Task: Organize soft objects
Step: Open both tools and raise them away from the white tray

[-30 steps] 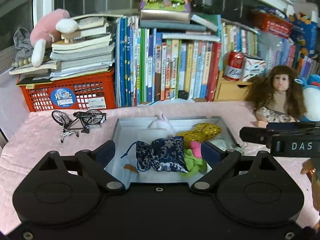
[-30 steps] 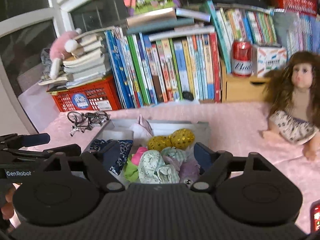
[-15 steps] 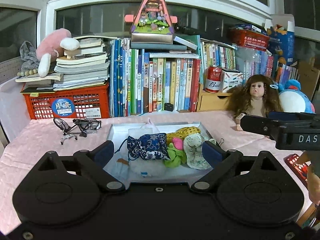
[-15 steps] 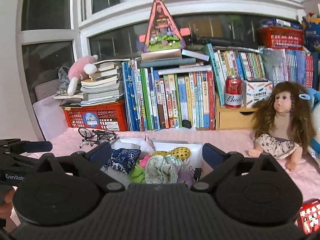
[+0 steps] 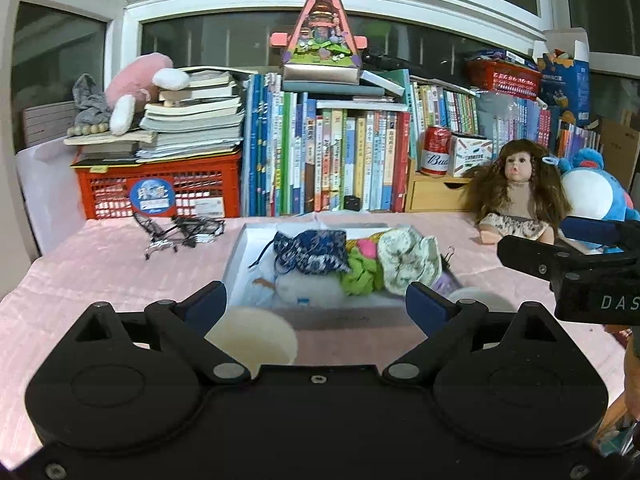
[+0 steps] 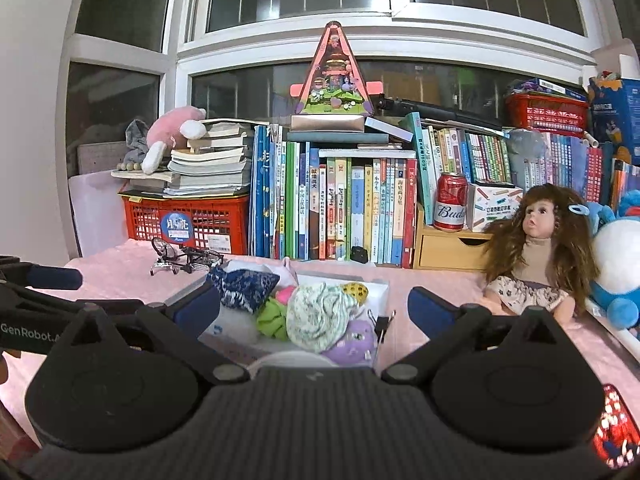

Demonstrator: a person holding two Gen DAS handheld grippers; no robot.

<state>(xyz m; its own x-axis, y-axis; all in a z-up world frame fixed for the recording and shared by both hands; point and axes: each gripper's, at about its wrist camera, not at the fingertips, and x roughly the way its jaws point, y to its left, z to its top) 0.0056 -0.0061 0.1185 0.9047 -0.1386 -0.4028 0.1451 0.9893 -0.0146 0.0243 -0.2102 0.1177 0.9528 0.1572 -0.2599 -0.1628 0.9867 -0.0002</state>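
**Left wrist view: both grippers pulled back from a filled tray**

Left wrist view and right wrist view alike show the white tray far smaller than a second ago, when it filled the space between the jaws. Both cameras have lifted and retreated toward the near edge of the counter. The left gripper has its jaws spread wide and empty; the right gripper is likewise released, holding nothing.

That retreat, with nothing carried, suggests a placing step is over and the pile is being left alone, or a fresh item sought.

The soft things sit ahead of the jaws, beyond the fingertips, heaped in the tray: a blue patterned pouch toward the left jaw, a green scrunchie and pink piece near centre, a pale floral cloth toward the right jaw, and a purple plush at the near right corner. The pouch lies with its long axis across the jaw line, its drawstring neck pointing left. The tray's long axis also runs left to right.

A pale round cup stands just ahead of the left jaw.
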